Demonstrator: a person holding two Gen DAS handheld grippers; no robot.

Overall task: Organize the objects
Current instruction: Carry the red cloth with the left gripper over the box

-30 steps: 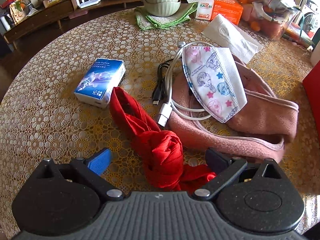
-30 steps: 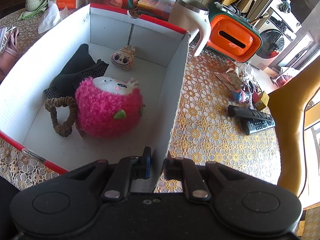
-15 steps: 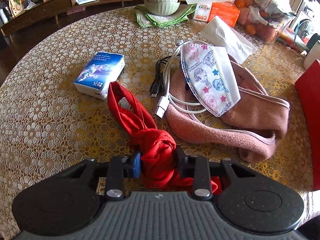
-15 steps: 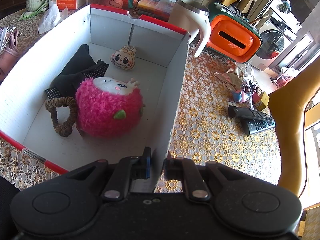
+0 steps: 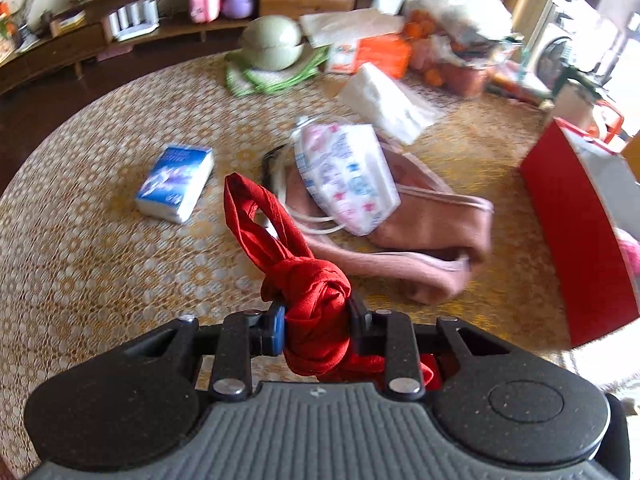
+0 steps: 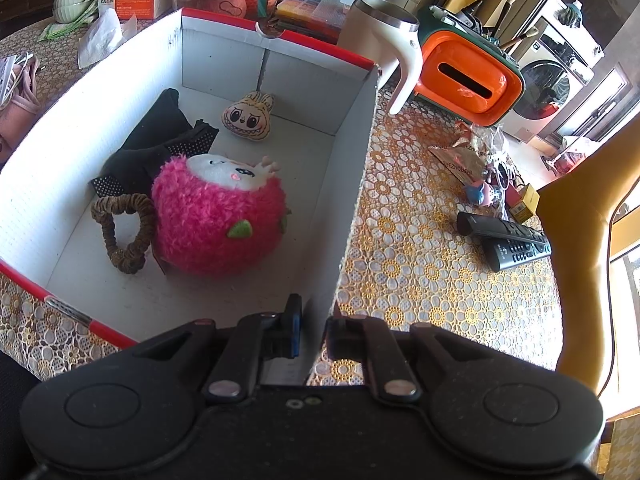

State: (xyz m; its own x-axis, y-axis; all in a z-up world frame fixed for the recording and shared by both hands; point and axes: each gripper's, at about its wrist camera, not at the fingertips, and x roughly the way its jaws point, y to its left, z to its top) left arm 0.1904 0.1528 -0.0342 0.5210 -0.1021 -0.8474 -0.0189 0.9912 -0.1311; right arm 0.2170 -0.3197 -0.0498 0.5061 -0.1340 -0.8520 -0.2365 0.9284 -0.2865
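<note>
My left gripper (image 5: 316, 330) clamps one knotted red cloth (image 5: 308, 300); my right gripper (image 6: 314, 330) pinches the box wall (image 6: 352, 184); I count two plush toys and two remotes (image 6: 508, 238)

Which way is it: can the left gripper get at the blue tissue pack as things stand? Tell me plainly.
Probably not yet: the left gripper is shut on the red knotted cloth. The blue tissue pack itself lies uncovered on the table.

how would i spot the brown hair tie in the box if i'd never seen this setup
Start at the red-rimmed white box on the lace-covered table. Inside, find the big pink fuzzy plush. The brown hair tie lies flat on the box floor against the plush's left side, below the black cloth: the only ruffled, open loop in there.
</note>
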